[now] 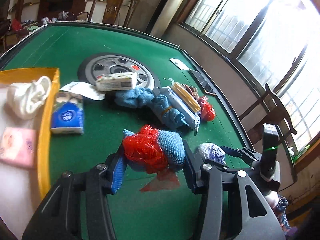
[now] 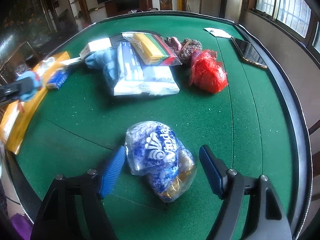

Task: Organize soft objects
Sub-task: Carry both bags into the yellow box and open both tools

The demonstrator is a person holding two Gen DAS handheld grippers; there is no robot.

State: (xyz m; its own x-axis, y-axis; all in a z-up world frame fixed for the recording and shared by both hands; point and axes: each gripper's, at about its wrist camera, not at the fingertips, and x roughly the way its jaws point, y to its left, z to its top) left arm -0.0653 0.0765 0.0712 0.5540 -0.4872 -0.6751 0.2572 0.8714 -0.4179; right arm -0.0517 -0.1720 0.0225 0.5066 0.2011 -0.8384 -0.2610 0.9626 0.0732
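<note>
Item: blue knitted cloth bundled with red plastic mesh (image 1: 154, 150), pinched in my left tongs (image 1: 154, 166), beside the yellow-rimmed tray (image 1: 48, 108). Right tongs (image 2: 162, 168) spread around crinkled blue-white plastic bag (image 2: 160, 160). Risk: loose mesh could slip free.

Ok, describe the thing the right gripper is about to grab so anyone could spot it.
On the green table, near its front edge, a crumpled clear plastic bag lies alone between the open right gripper. Unlike the red bag farther back, it has blue-and-white print.

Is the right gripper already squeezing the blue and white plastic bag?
No, the right gripper stands open around the bag, with gaps beside both pads.
</note>
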